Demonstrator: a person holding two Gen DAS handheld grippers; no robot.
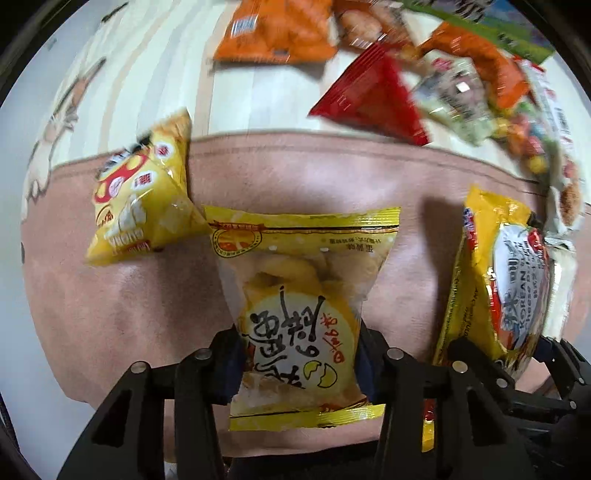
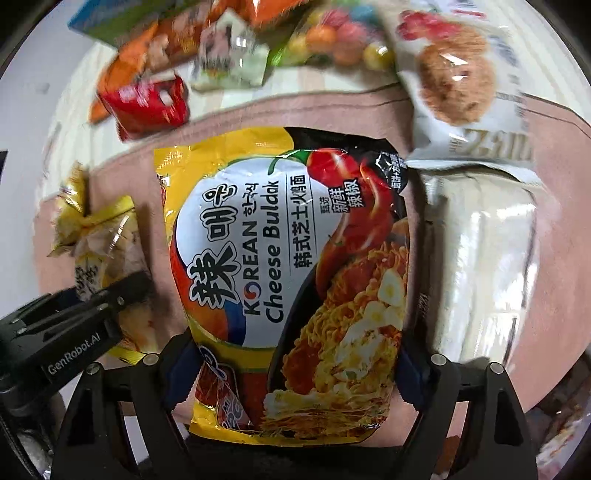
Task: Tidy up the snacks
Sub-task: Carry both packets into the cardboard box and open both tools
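Observation:
My left gripper (image 1: 301,365) is shut on a yellow egg-pastry packet (image 1: 299,295) with a clear window, pads pressing its two sides, above the pink mat (image 1: 295,173). My right gripper (image 2: 295,376) is shut on a large Korean Cheese Buldak noodle pack (image 2: 291,266), gripped across its lower end. In the left wrist view that noodle pack (image 1: 509,280) hangs at the right. The right wrist view shows the left gripper (image 2: 110,295) at the left edge, still holding the pastry packet (image 2: 99,240). A second yellow snack bag (image 1: 144,199) lies on the mat.
Several loose snacks are piled beyond the mat: an orange bag (image 1: 277,33), a red triangular packet (image 1: 373,99), a bag of coloured candy balls (image 2: 340,37) and a white meat-floss bun packet (image 2: 454,74). A big white package (image 2: 480,258) lies right of the noodle pack.

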